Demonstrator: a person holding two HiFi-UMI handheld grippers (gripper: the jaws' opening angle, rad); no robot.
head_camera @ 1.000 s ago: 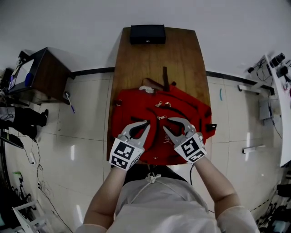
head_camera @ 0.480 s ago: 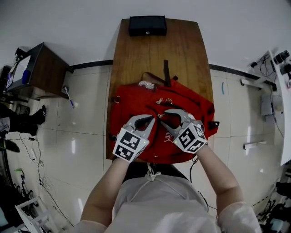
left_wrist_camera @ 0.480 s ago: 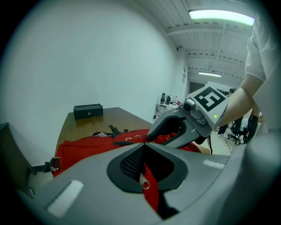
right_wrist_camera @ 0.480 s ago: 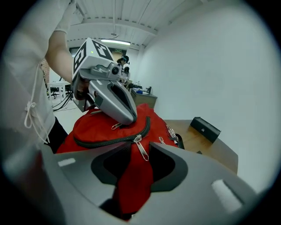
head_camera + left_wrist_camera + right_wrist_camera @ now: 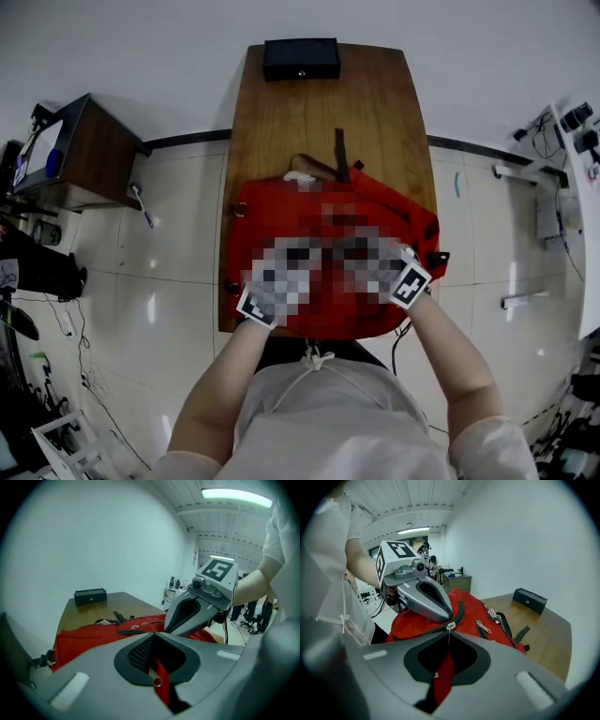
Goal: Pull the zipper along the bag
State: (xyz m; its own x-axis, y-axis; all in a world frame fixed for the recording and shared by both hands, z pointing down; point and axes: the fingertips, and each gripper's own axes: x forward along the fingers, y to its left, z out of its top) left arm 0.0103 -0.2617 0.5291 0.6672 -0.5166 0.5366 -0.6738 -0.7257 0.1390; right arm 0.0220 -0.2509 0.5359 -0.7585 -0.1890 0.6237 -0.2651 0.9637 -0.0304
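Note:
A red bag (image 5: pixel 281 211) lies flat on the wooden table (image 5: pixel 309 122). Its dark zipper track (image 5: pixel 459 613) curves across the top. My right gripper (image 5: pixel 449 633) is shut on the pull tab of the silver zipper slider (image 5: pixel 450 626), with red fabric showing behind the tips. My left gripper (image 5: pixel 153 633) is shut on the bag's red fabric, and a silver pull tab (image 5: pixel 156 679) lies between its jaws. The two grippers meet tip to tip over the middle of the bag. In the head view a mosaic hides both sets of jaws.
A black box (image 5: pixel 300 58) sits at the table's far end. A black strap (image 5: pixel 341 155) runs out from the bag's far side. Two more metal pulls (image 5: pixel 483 626) lie on the bag. A dark side cabinet (image 5: pixel 84 150) stands on the floor to the left.
Both grippers have moved forward and inward to the bag's middle. The right jaws, wide open before, are now closed at the zipper slider.

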